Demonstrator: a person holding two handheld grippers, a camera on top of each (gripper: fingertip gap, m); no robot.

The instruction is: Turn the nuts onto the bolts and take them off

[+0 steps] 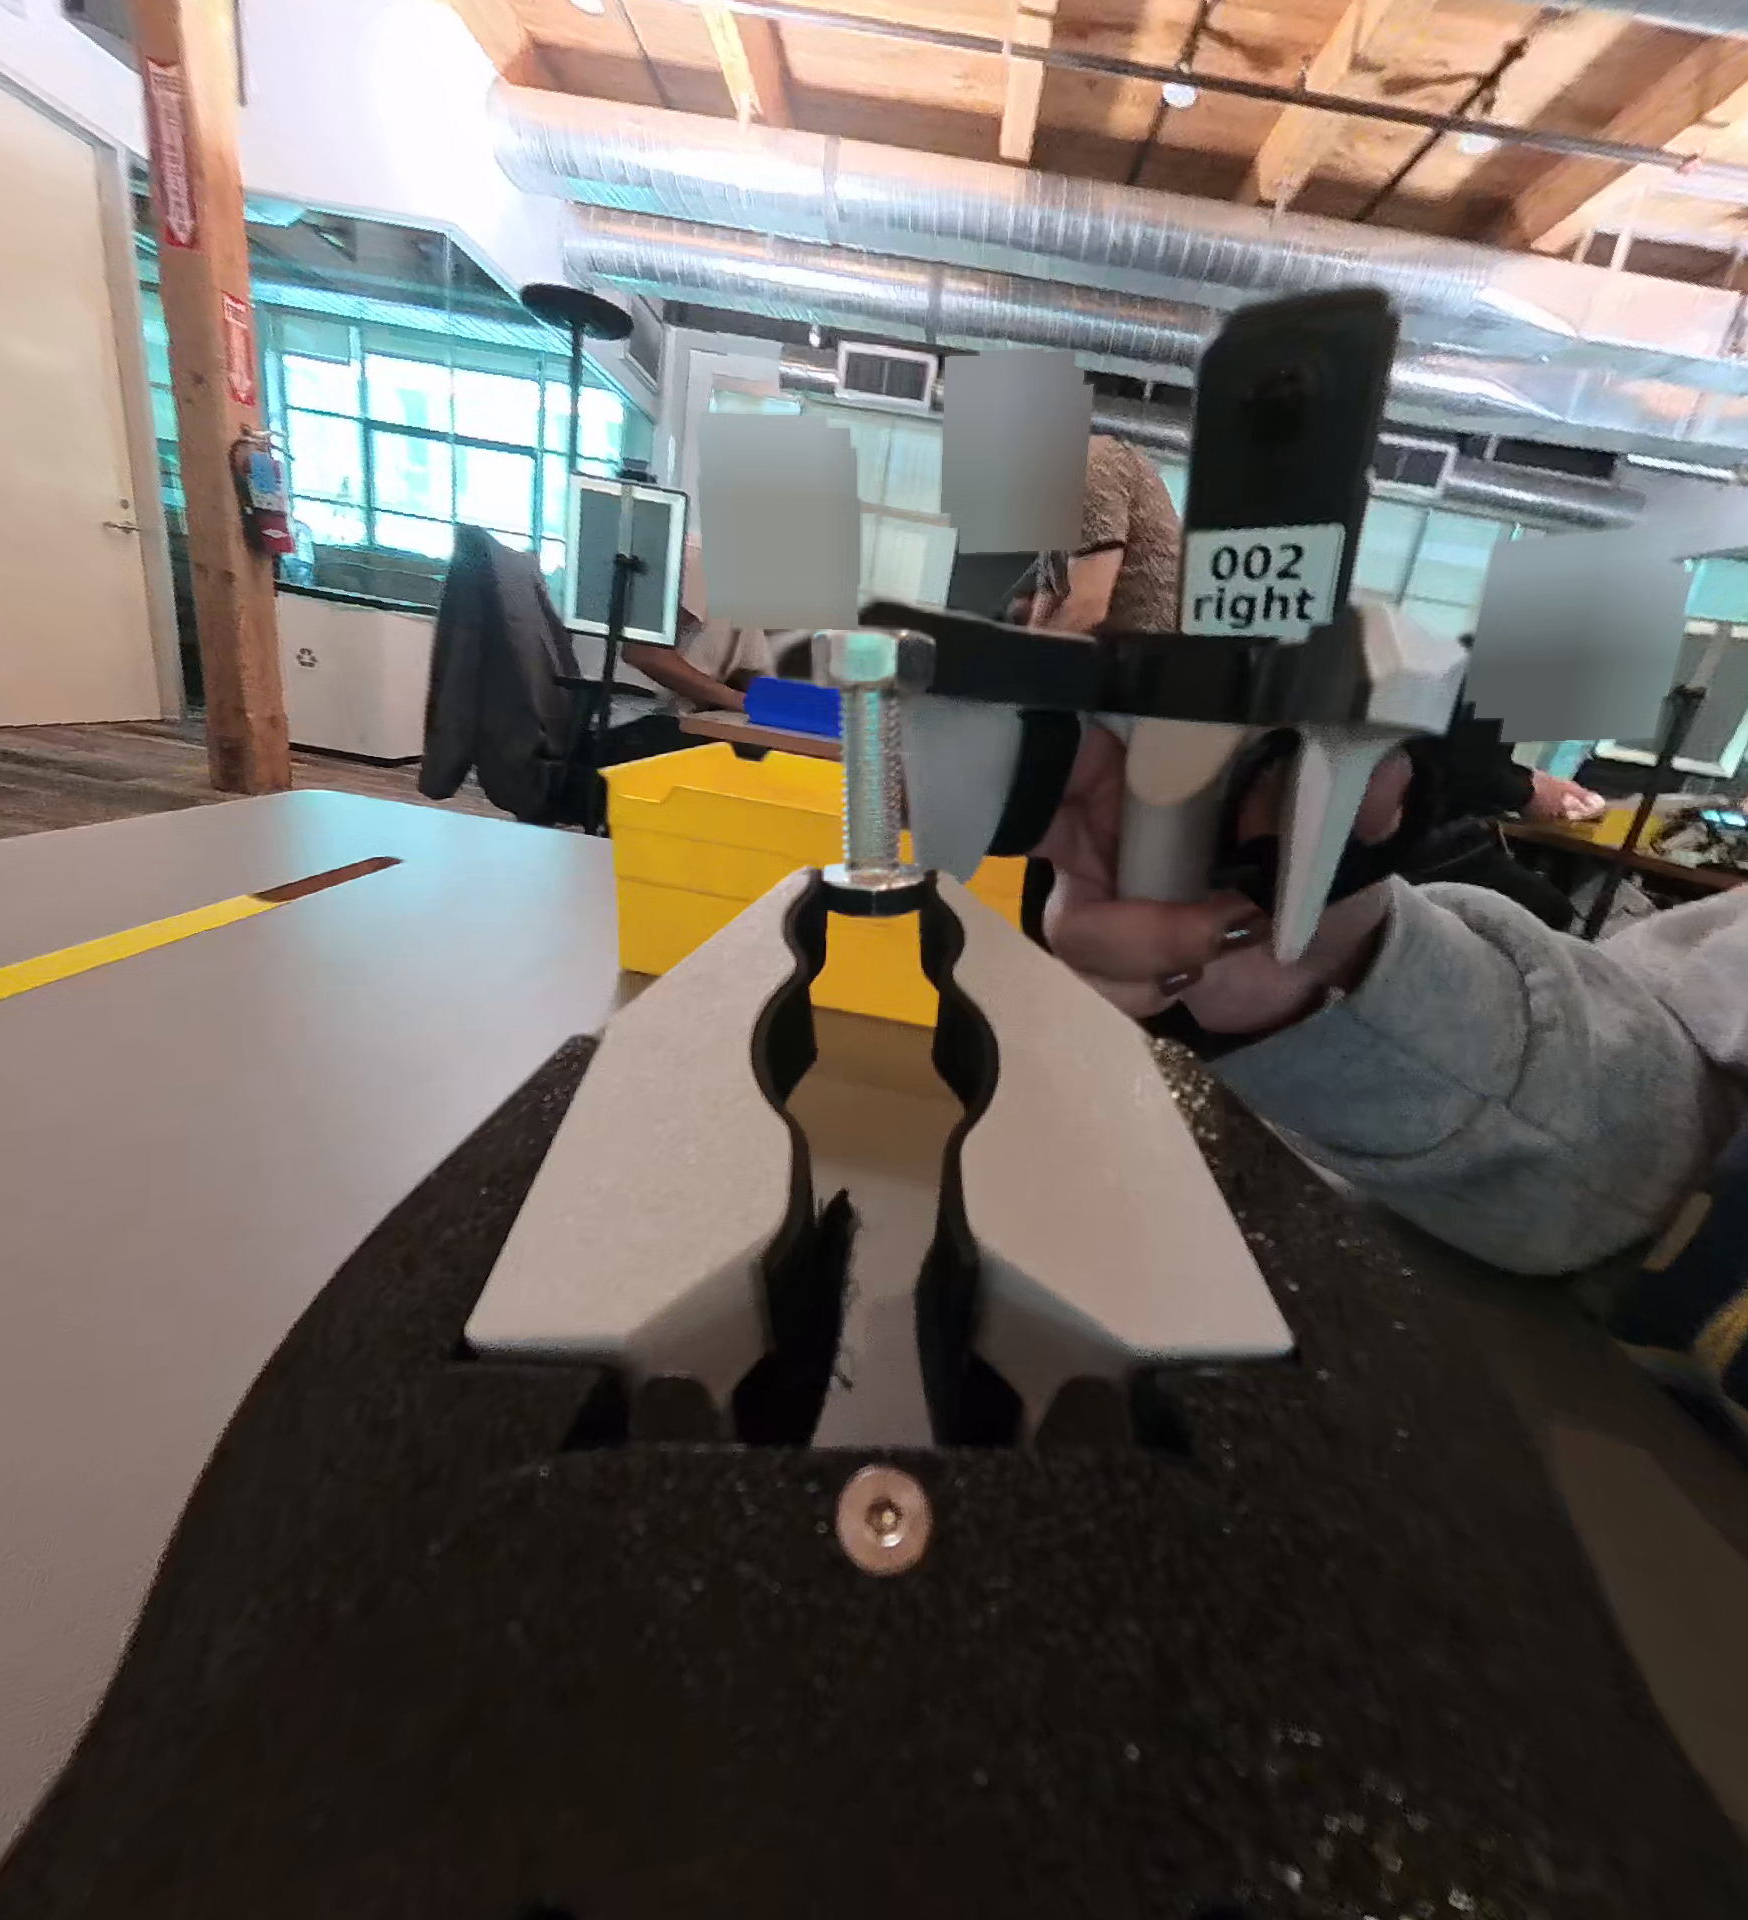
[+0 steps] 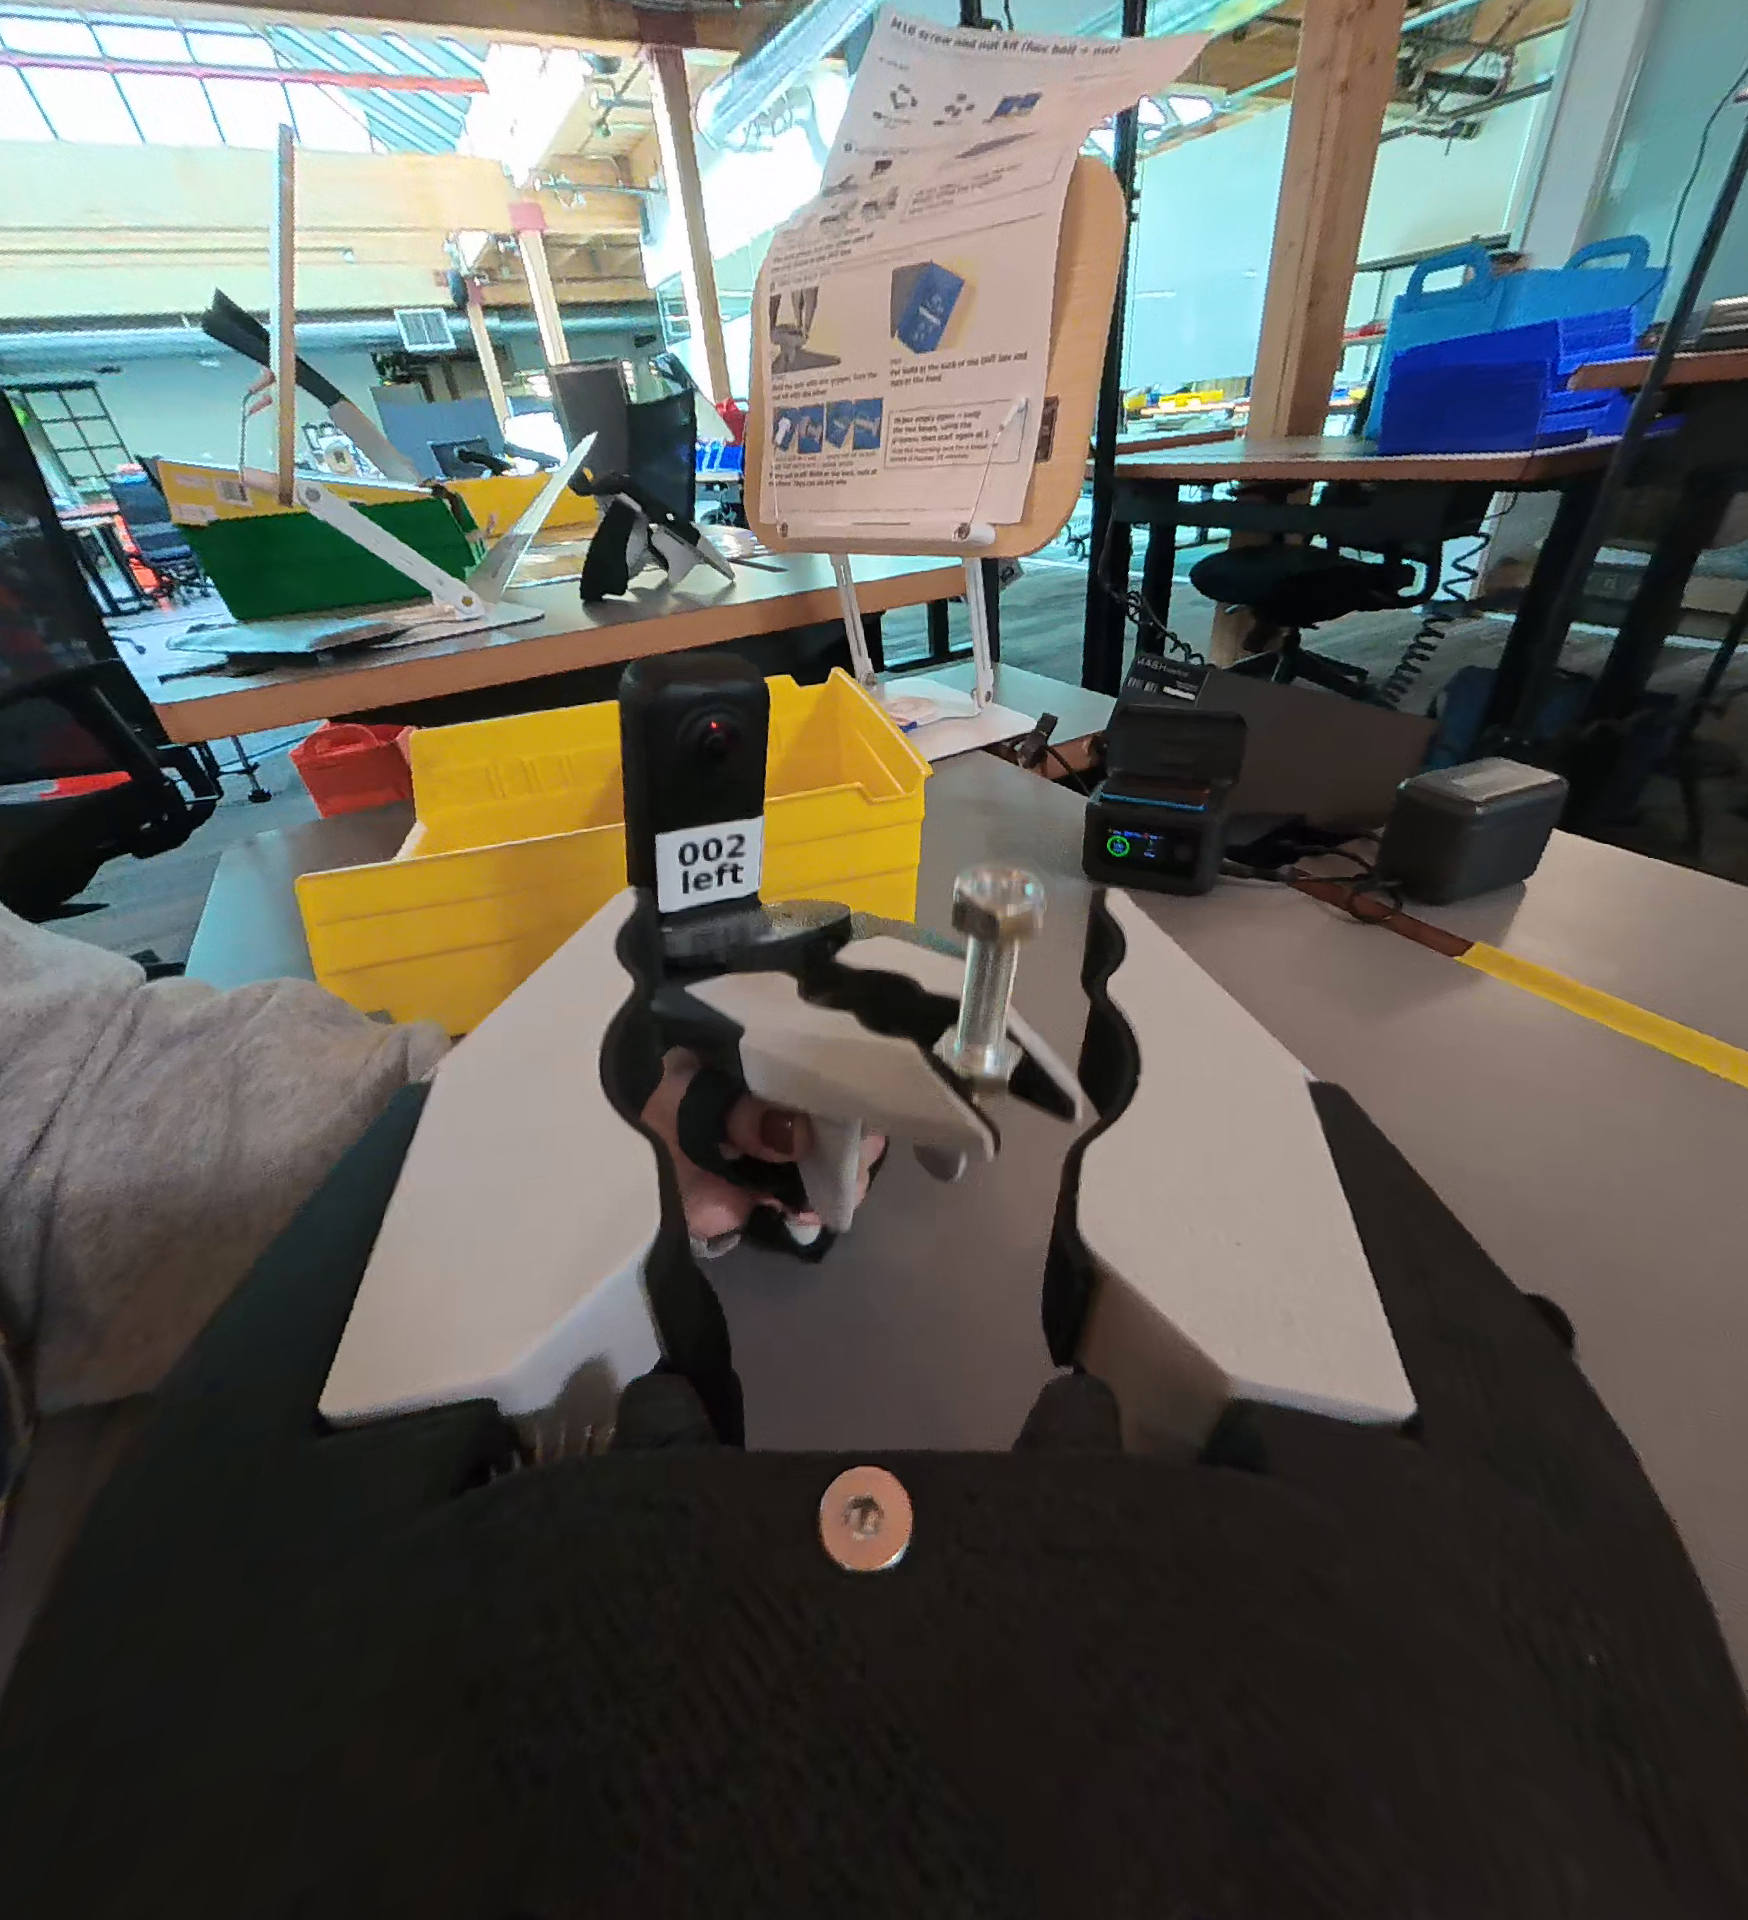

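A silver bolt (image 1: 868, 769) stands upright, head on top, with a nut (image 1: 870, 891) at the lower end of its thread. My left gripper (image 1: 870, 896) is shut on the nut at its fingertips and holds it above the grey table (image 1: 226, 1091). My right gripper (image 1: 1124, 831) is open, just right of the bolt and level with its shank. In the right wrist view, my right gripper (image 2: 865, 925) stands wide open with the bolt (image 2: 992, 977), the nut (image 2: 976, 1062) and the left gripper (image 2: 995, 1086) between its fingers (image 2: 1213, 1091), without touching the bolt.
A yellow bin (image 1: 704, 831) stands on the table behind the bolt and also shows in the right wrist view (image 2: 496, 894). A yellow tape line (image 2: 1659, 1039) crosses the table (image 2: 1576, 1195). Two dark cases (image 2: 1161, 821) and a sheet on a stand (image 2: 932, 312) are at the back. About 5 centimeters separates my left fingertips from my right. The yellow tape line (image 2: 1659, 1039) is about 35 centimeters from both grippers' fingertips.
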